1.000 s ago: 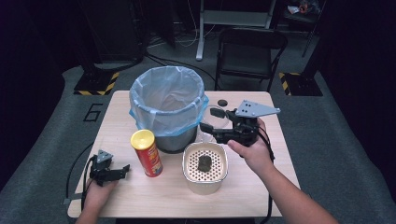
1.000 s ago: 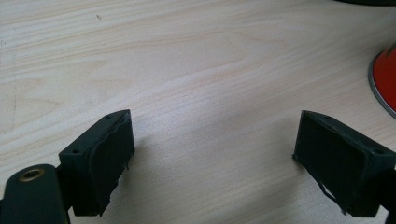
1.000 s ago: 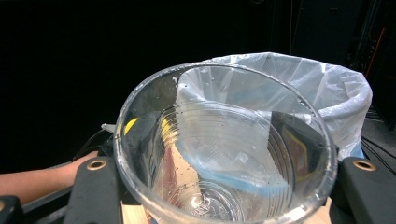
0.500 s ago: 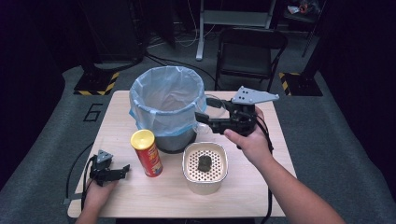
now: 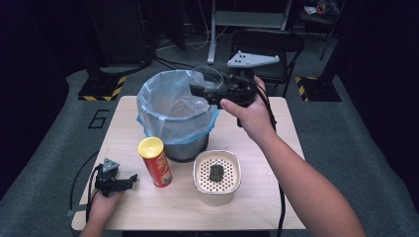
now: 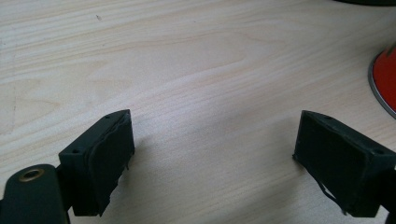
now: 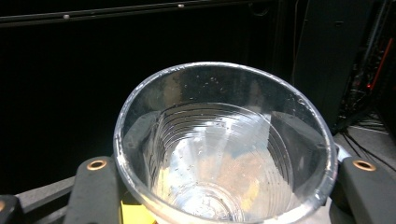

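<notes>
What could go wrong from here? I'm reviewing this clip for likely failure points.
1. The right gripper squeezes a thin clear plastic cup from both sides; it could buckle or slip out.
2. The cup hangs over the rim of the lined bin, not its middle, so a drop might land on the table.
3. Droplets cling inside the cup and may drip.

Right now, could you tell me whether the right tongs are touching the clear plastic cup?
Touching. The right gripper view shows the right tongs pressed against both sides of the clear plastic cup.
</notes>
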A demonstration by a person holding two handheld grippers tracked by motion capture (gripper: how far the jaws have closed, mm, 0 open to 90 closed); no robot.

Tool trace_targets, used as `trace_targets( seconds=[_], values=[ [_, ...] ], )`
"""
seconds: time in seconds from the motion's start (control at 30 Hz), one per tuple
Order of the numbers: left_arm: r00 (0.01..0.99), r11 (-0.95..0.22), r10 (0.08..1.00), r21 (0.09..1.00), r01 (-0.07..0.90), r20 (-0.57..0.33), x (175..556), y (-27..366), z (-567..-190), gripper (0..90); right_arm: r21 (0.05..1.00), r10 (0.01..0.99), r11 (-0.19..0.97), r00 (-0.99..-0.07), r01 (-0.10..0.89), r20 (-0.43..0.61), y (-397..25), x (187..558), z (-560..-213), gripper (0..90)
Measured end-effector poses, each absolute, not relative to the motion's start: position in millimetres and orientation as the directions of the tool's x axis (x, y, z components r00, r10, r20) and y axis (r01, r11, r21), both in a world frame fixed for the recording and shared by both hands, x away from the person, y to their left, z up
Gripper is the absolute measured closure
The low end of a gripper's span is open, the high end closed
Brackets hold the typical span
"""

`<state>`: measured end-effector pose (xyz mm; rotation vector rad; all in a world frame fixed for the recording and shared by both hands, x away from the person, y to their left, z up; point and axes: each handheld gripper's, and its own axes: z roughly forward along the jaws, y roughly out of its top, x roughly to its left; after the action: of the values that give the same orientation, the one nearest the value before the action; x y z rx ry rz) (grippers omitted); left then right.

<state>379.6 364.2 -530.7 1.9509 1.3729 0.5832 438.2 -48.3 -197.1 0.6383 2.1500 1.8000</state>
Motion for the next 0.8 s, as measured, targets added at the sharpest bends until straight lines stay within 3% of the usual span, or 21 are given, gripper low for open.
trace_targets(
  seconds=[0.23,0.8],
  values=[
    [0.35,-0.228,0.937,0.736,0.638,-0.013,379.7,364.9,-530.1,11.5,0.977,0.532,0.13,-0.843,0.171,0.077,-24.4,471.5,-190.5,34.9],
    [0.354,-0.23,0.935,0.732,0.641,-0.016,379.6,365.0,-530.0,11.5,0.966,0.62,0.164,-0.782,0.201,0.057,13.1,520.3,-213.5,33.4]
  ],
)
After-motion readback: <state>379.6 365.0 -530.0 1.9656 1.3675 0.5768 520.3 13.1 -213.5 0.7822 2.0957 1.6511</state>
